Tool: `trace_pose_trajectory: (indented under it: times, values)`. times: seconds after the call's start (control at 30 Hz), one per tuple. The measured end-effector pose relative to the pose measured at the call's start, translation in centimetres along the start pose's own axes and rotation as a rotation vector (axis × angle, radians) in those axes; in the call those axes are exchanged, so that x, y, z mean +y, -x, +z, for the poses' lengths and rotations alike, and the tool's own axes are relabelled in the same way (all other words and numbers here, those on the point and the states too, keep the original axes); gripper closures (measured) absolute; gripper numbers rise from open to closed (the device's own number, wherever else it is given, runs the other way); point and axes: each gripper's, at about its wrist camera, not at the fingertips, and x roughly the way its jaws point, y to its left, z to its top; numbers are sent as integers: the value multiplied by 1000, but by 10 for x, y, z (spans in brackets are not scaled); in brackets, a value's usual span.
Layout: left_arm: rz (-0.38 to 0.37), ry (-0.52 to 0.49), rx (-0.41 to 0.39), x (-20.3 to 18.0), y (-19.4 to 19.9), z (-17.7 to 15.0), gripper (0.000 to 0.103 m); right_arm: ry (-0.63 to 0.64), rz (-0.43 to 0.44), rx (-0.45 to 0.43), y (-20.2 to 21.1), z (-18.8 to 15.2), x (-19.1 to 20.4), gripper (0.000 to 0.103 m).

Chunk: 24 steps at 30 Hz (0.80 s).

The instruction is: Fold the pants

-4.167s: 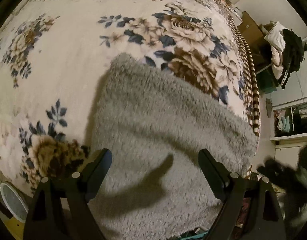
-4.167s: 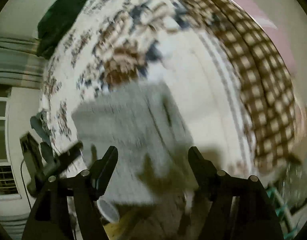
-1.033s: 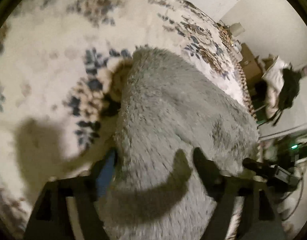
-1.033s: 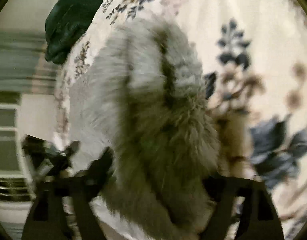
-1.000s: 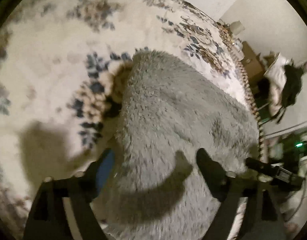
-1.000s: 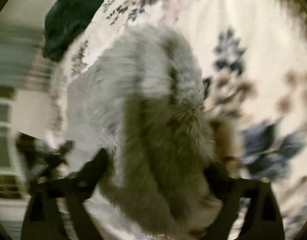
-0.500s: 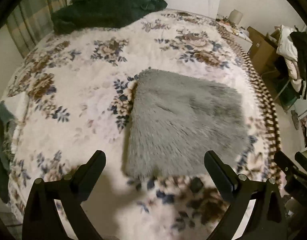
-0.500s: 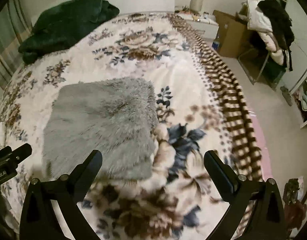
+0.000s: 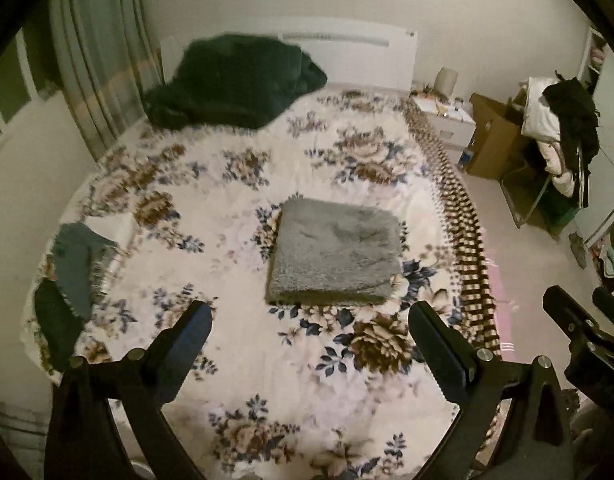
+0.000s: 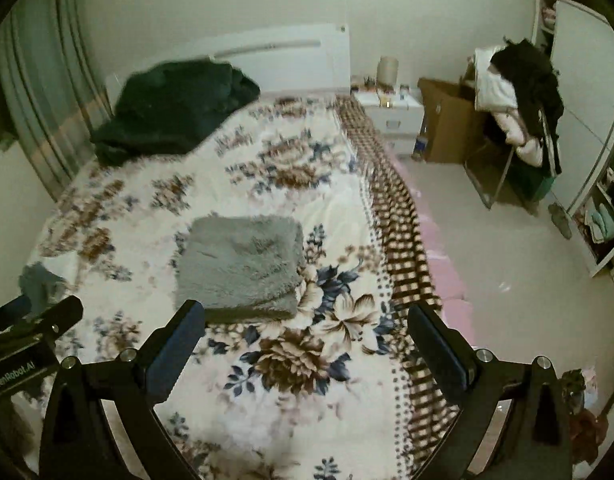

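The fluffy grey pants (image 9: 335,254) lie folded into a neat rectangle on the floral bedspread (image 9: 235,336), near the middle of the bed. They also show in the right wrist view (image 10: 241,264). My left gripper (image 9: 309,332) is open and empty, held well above and back from the pants. My right gripper (image 10: 305,332) is open and empty too, raised over the bed's near end. The right gripper shows at the right edge of the left wrist view (image 9: 583,336), and the left gripper at the left edge of the right wrist view (image 10: 31,332).
A dark green blanket (image 9: 231,84) lies at the head of the bed. Teal and dark clothes (image 9: 73,268) lie on the bed's left edge. A nightstand (image 10: 389,114), a cardboard box (image 10: 447,126) and a chair piled with clothes (image 10: 519,100) stand to the right.
Both grippers have let go of the pants and pulled up and back from the bed. The pants now lie folded flat, far from both grippers.
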Motion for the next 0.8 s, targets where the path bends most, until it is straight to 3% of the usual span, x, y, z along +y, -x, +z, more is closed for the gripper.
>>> trace_pose_trajectory:
  times: [0.2, 0.4, 0.63, 0.8]
  values:
    - [26, 28, -71, -12, 99, -19, 2, 23, 16, -90, 129, -7, -19, 0]
    - [42, 30, -92, -13, 144, -33, 2, 47, 36, -109, 208, -18, -27, 0]
    - [53, 14, -116, -9, 164, -42, 2, 58, 25, -128, 258, -30, -22, 0]
    - [15, -3, -105, -7, 171, -43, 0, 79, 33, -134, 275, -38, -11, 0]
